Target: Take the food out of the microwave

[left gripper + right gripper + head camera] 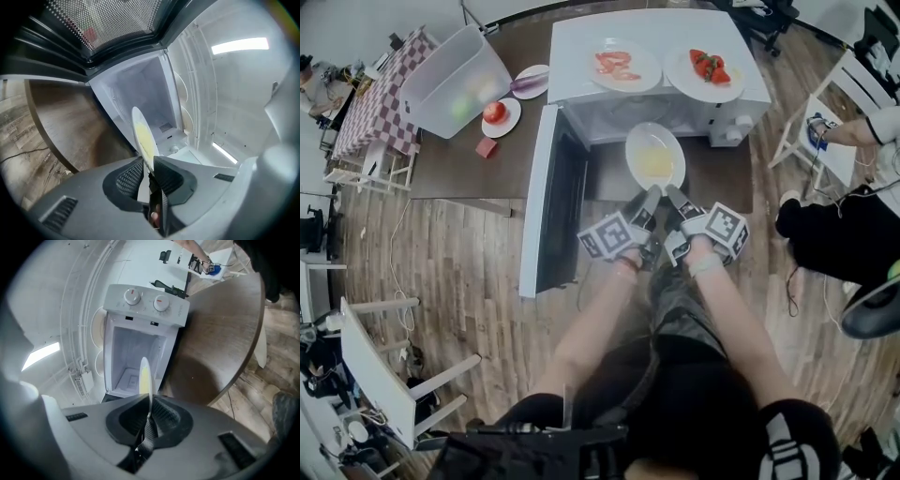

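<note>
- The brown surface [450, 159] holds the white microwave [572, 37]. Only the head view shows the plates of red food [623, 64] on top of it.
- The door [546, 202] is wide open on the left, just beside the left arm. Only the left gripper view shows its dotted window [108, 18] up close.
- Only the right gripper view shows the two knobs [132, 297] above the white inside.
- A clear bin [455, 80] sits far left on the surface. Near it are a small plate with a red fruit [495, 112] and a red block [486, 147].
- The plate [654, 155] of yellow food is at the microwave's open mouth, above the surface. It lies face up. Its long way runs from the grippers toward the microwave. Both gripper views see it edge on, as a thin line.
- The left gripper [650, 197] and right gripper [673, 195] are side by side. The fingers of each pinch the plate's near rim.
</note>
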The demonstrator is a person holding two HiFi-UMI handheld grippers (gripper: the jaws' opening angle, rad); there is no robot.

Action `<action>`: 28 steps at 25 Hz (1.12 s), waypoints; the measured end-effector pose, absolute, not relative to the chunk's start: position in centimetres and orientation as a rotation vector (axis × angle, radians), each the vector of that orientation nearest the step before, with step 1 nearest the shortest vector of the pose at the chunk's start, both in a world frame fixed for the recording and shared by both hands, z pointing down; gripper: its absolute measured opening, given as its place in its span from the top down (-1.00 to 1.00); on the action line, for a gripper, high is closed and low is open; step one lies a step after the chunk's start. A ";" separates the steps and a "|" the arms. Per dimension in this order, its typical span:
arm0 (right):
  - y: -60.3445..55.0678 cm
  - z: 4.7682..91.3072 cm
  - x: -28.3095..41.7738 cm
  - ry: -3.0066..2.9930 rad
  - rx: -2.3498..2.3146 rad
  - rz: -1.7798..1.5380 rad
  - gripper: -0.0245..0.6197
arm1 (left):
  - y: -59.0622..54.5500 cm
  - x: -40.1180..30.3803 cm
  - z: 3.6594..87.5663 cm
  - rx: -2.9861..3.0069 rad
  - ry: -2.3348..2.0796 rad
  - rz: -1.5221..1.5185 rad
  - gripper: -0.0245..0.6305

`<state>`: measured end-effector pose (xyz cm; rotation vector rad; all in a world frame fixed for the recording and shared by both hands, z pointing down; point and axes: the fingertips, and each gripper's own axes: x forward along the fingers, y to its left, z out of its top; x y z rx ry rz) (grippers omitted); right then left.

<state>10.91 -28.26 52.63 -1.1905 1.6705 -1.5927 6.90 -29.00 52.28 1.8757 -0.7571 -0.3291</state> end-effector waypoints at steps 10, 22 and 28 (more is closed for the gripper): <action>-24.9 51.4 10.3 1.710 -1.186 -1.566 0.86 | -25.8 6.3 51.2 1.889 -0.714 -0.330 0.71; -20.5 51.1 9.6 1.639 -1.254 -1.559 0.86 | -21.8 5.6 50.6 1.889 -0.657 -0.317 0.72; -17.9 51.2 9.7 1.610 -1.251 -1.529 0.86 | -19.2 5.8 50.6 1.905 -0.627 -0.301 0.72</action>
